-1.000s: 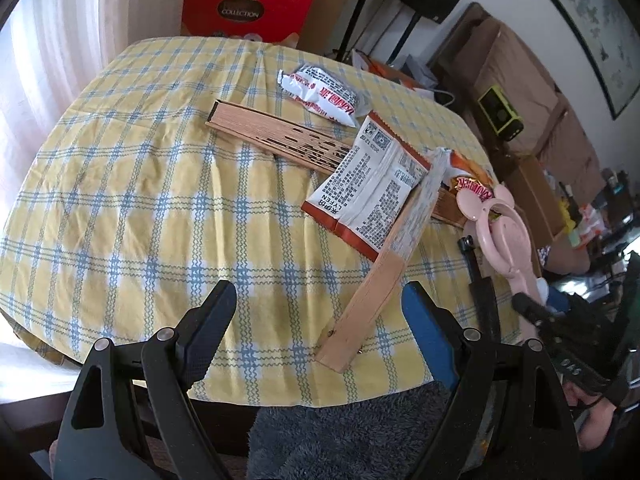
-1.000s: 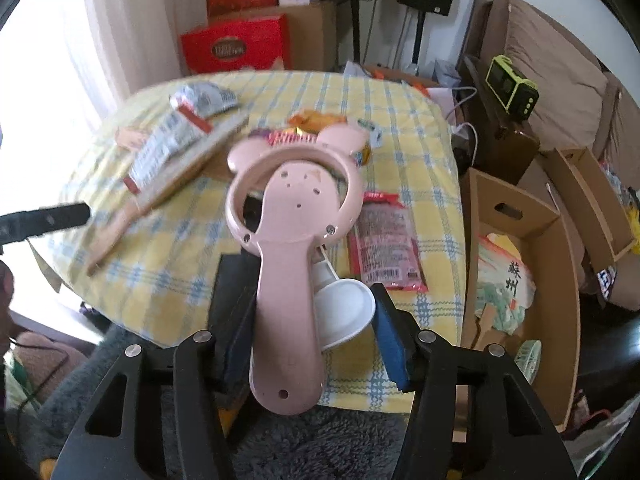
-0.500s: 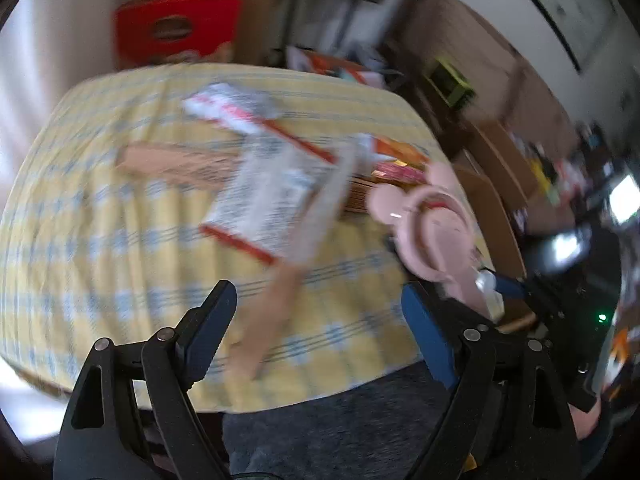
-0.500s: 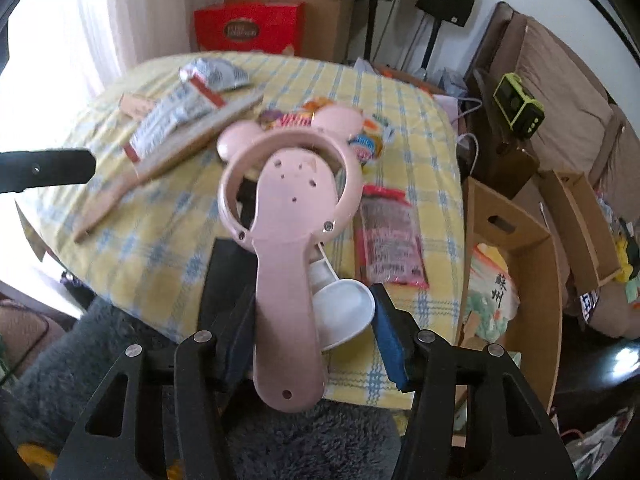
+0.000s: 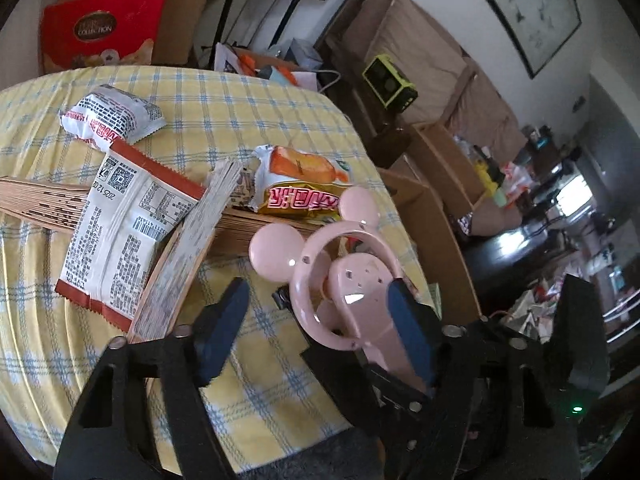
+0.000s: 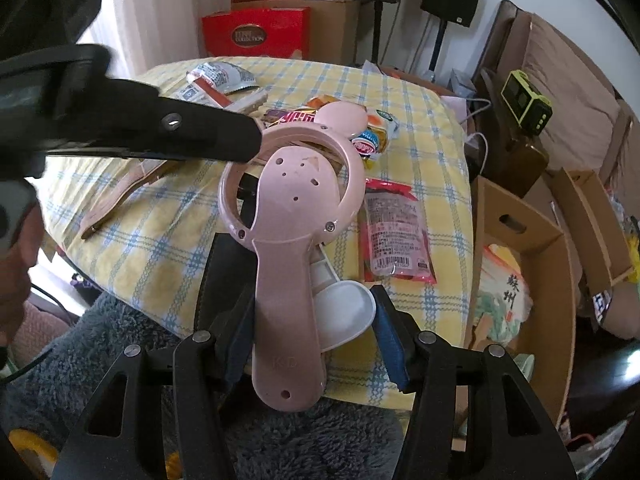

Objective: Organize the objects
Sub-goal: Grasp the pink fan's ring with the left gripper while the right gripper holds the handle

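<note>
A pink mouse-eared hand fan [image 6: 294, 200] with a white squeeze lever is held upright over the table's near edge. My right gripper [image 6: 316, 336] is shut on it, one pad on the handle and the other on the lever. My left gripper [image 5: 316, 332] reaches in from the left, jaws closing. The fan's ring [image 5: 344, 280] lies between them, and the left pad stands well clear of it. In the right wrist view, one of the left gripper's fingers [image 6: 216, 136] meets the ring's upper left edge.
Several snack packets lie on the yellow checked tablecloth [image 5: 280, 112]: a white-and-red one [image 5: 112, 120], a large white one [image 5: 120, 224], an orange one [image 5: 300, 184], a pink one [image 6: 394, 232]. Two folded wooden fans [image 5: 180, 260] cross there. Open cardboard boxes [image 6: 528, 248] stand right of the table.
My left gripper has swung right from the wooden fan to the pink fan, and its jaws have narrowed. The right gripper has kept its hold on the fan, almost still.
</note>
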{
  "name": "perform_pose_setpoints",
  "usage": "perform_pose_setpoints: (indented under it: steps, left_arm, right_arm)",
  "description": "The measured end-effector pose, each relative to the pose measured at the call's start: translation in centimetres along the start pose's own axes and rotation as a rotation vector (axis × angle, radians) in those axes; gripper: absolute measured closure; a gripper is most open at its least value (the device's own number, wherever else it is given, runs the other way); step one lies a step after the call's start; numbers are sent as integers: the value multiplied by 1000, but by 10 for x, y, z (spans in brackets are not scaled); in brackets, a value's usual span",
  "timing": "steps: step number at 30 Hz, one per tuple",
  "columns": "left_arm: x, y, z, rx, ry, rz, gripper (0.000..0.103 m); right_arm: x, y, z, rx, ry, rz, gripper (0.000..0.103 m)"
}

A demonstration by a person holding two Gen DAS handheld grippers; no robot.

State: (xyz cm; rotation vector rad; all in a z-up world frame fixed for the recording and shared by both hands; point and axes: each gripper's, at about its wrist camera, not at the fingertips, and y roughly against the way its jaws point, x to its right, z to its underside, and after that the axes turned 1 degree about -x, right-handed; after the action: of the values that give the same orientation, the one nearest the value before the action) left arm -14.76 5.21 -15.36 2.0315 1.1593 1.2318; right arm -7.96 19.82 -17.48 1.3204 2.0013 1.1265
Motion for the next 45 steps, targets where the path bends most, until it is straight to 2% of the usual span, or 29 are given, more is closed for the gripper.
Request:
perform_pose_setpoints:
  steps: [3, 10, 16, 21, 24, 26, 28, 33, 35, 37, 39, 41, 42, 45]
  left_arm:
    - [1, -5, -1, 4, -31, -92, 49]
    - [9, -24, 4, -55, -76, -168, 63]
    - [19, -37, 4, -59, -104, -247, 74]
    - [23, -41, 4, -69, -101, -251, 85]
    - [22, -41, 4, -67, -95, -248, 85]
    - [23, -41, 3, -64, -95, -248, 86]
    - [23, -42, 3, -61, -89, -249, 86]
    - [21, -41, 3, -57, -69, -252, 86]
    - [20, -40, 4, -55, -63, -253, 86]
    - [20, -39, 4, -55, -58, -251, 86]
    - [21, -38, 5, -54, -59, -249, 88]
    - [23, -37, 6, -51, -62, -244, 88]
    - [24, -36, 6, -50, -64, -247, 88]
    - [25, -36, 5, -46, -64, -249, 89]
  right_arm:
    - [4, 0, 0, 6, -14, -24, 47]
    - [2, 0, 0, 16, 5, -20, 46]
    - [-2, -1, 0, 12, 31, 0, 45]
    - [-2, -2, 1, 0, 35, 0, 41]
    - [18, 3, 3, -2, -66, -113, 28]
    - [31, 10, 4, 8, -140, -134, 27]
    - [34, 16, 2, 8, -149, -94, 27]
    - [13, 20, 6, -50, -74, -16, 27]
    - [3, 20, 10, -63, -66, -34, 30]
    - [1, 17, 13, -46, -76, -110, 49]
    - [4, 8, 16, -88, -101, -112, 54]
    - [7, 8, 16, -71, -113, -109, 58]
    - [8, 8, 15, -71, -120, -111, 65]
    - [6, 9, 15, -66, -117, -103, 67]
